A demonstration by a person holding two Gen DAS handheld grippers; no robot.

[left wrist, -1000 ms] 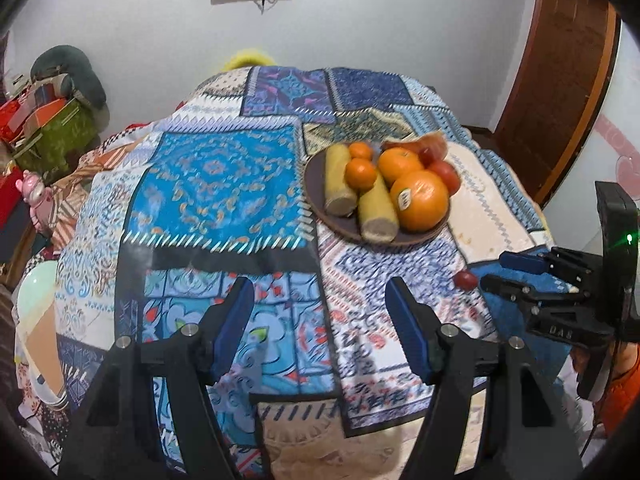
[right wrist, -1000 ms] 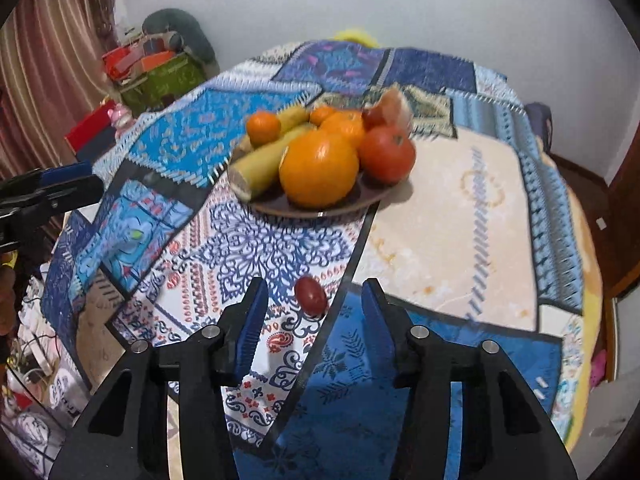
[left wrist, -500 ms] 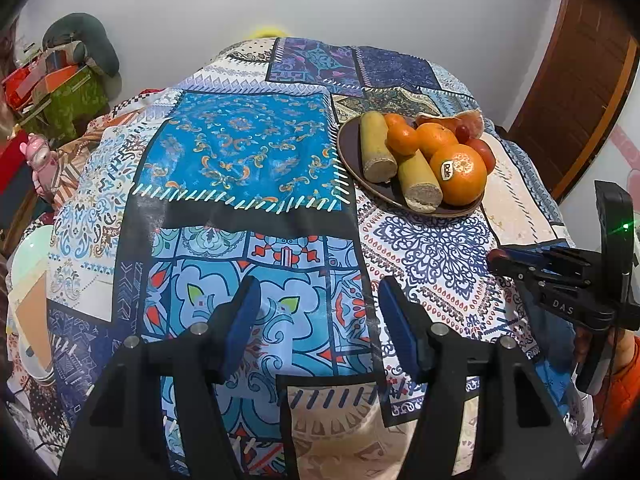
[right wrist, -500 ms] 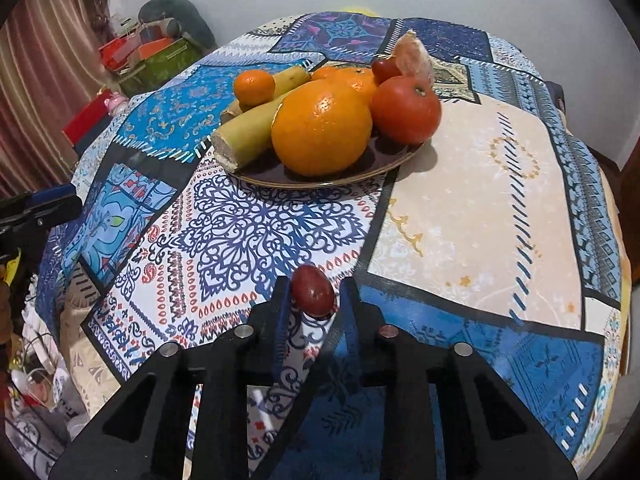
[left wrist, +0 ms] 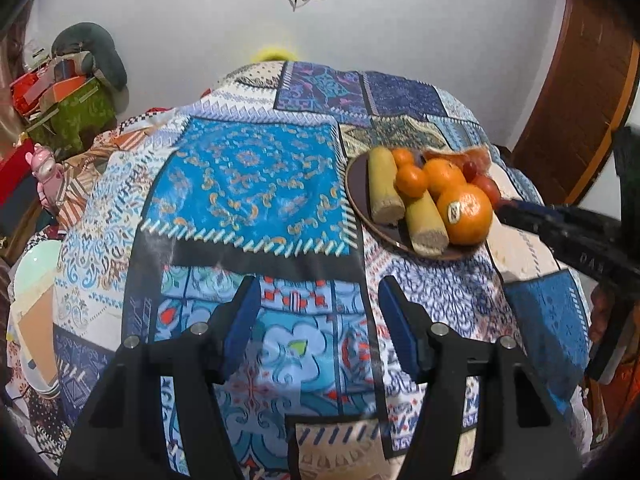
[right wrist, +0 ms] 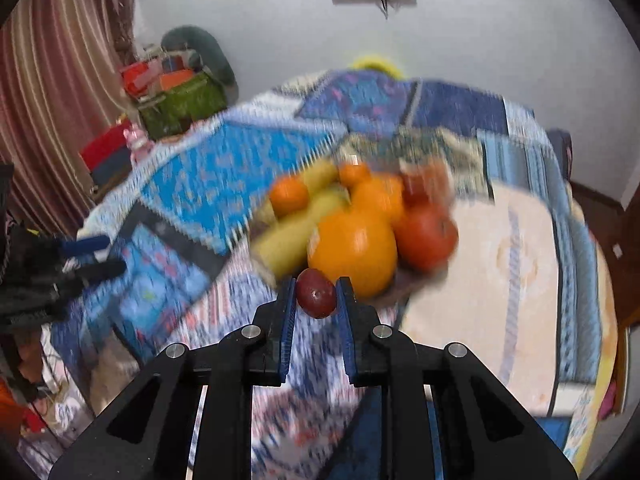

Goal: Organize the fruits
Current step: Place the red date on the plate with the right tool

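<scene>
Right wrist view: right gripper (right wrist: pixel 316 294) clamped on a small red fruit (right wrist: pixel 315 293), plate (right wrist: pixel 404 284) just ahead. Carry it level, release low in a gap. Left gripper (left wrist: pixel 320 320) apart, empty.

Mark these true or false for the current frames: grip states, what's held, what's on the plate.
1. The right gripper is shut on a small dark red fruit. True.
2. The left gripper holds an orange. False: its fingers stand apart with nothing between them, only the patchwork cloth beyond.
3. The big orange on the plate carries a sticker. True.
4. The plate holds oranges only. False: two pale yellow cut stalks and a red tomato-like fruit lie there too.
5. The small dark red fruit rests on the plate. False: it is pinched between the right fingers, in front of the plate.
</scene>
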